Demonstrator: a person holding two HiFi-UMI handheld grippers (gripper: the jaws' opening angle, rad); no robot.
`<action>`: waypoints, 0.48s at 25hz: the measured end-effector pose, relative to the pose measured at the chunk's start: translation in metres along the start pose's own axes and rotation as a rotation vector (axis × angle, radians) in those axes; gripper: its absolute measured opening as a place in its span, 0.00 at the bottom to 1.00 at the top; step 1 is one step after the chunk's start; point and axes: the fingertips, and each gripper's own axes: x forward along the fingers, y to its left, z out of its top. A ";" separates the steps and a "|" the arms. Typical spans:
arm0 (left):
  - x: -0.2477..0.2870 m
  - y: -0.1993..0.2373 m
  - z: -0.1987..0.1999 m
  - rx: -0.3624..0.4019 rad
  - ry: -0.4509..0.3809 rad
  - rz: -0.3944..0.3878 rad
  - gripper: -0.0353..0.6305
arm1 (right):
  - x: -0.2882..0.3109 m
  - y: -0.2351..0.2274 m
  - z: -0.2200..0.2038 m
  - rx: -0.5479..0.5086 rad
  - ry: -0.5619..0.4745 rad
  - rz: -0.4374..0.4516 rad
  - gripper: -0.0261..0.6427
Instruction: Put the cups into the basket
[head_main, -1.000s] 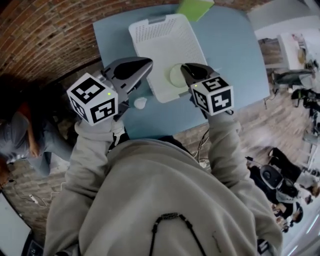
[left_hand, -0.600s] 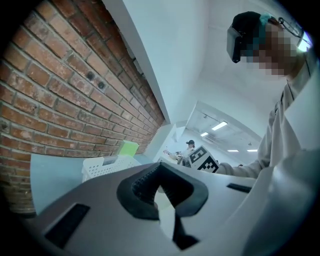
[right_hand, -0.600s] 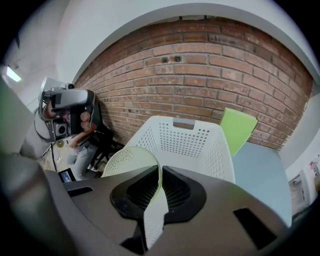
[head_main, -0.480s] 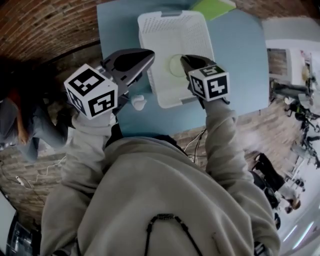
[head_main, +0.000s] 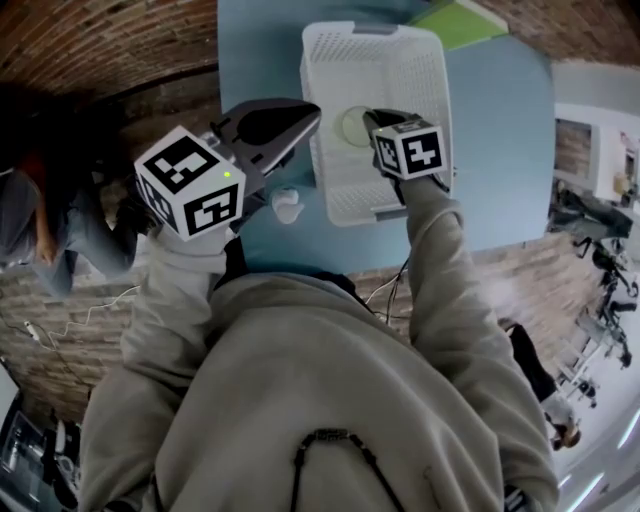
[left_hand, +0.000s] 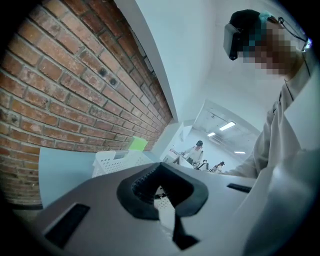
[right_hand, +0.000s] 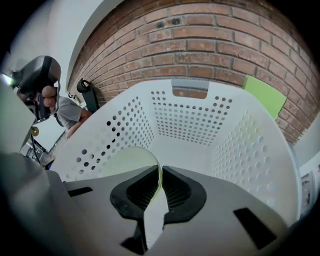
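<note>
Nearest is the person's sandy-coloured hooded top (head_main: 300, 400), with both sleeves reaching forward. The left tongs (head_main: 305, 112) are grey with black pads, and they are held up over the near left part of the flat blue worktop (head_main: 500, 150). Their jaws are closed together, and nothing is between them (left_hand: 159, 168). Just past the left sleeve, a small white cup (head_main: 287, 205) sits on the worktop. It is beside the near left corner of the white plastic basket with little holes (head_main: 435, 90), outside it.

The right tongs (head_main: 368, 118) reach over the basket's near end. Their jaws are squeezed tight on the thin rim of a pale green round plastic cup (head_main: 354, 126). The right gripper view shows the rim pinched between the two black pads (right_hand: 160, 172). The green cup (right_hand: 125, 160) hangs inside the basket (right_hand: 185, 115), close to its left wall. I cannot tell if it touches the basket's bottom.

Past the far end of the basket lies a flat bright green thing (head_main: 462, 22). Behind it stands a red brick wall (right_hand: 200, 45).
</note>
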 end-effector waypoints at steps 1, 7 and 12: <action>0.000 0.001 -0.002 -0.004 0.003 0.003 0.05 | 0.005 0.001 -0.005 0.000 0.011 0.005 0.09; -0.001 0.005 -0.008 -0.010 0.013 0.022 0.05 | 0.043 -0.002 -0.027 -0.013 0.091 0.015 0.09; 0.000 0.008 -0.010 -0.014 0.023 0.034 0.05 | 0.059 -0.002 -0.029 -0.021 0.115 0.034 0.09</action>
